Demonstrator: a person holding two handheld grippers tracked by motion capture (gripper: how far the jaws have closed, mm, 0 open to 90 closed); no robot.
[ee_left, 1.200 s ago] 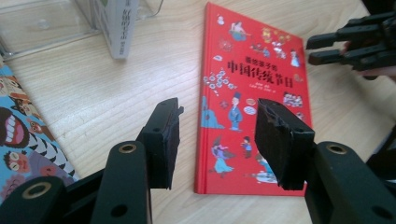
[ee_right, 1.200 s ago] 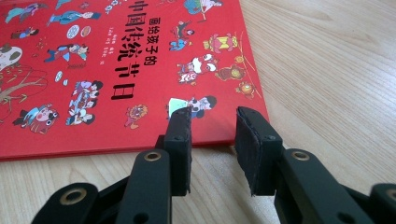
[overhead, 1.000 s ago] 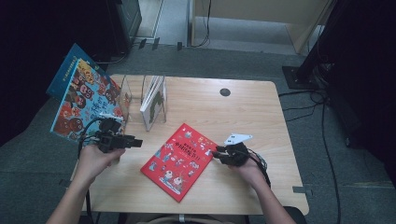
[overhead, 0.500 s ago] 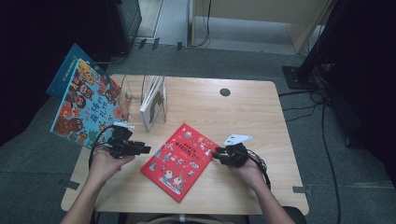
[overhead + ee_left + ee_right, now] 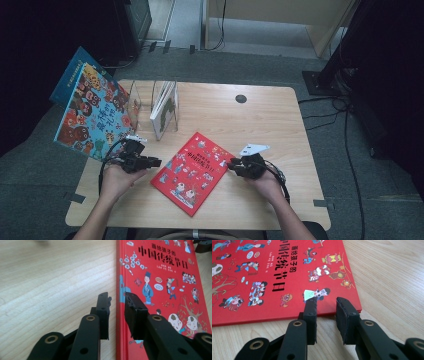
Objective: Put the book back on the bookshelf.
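In the high view, we had the red book (image 5: 193, 172) lying flat and askew on the table (image 5: 280, 125), between our two hands. Our left gripper (image 5: 148, 162) sat at its left edge and our right gripper (image 5: 233, 166) at its right edge; a clear book stand (image 5: 162, 107) stood well behind.

In the left gripper view, our jaws had just been closing and stood narrowly apart, one over bare wood, the other over the red book's (image 5: 160, 285) cover, pinching nothing. We judged that closing there might only scrape the spine and shove the book sideways.

In the right gripper view, our jaws had also been closing and stood slightly apart at the red book's (image 5: 274, 277) corner, gripping nothing. A thin, flat cover gave little to bite on, so a slip seemed likely.
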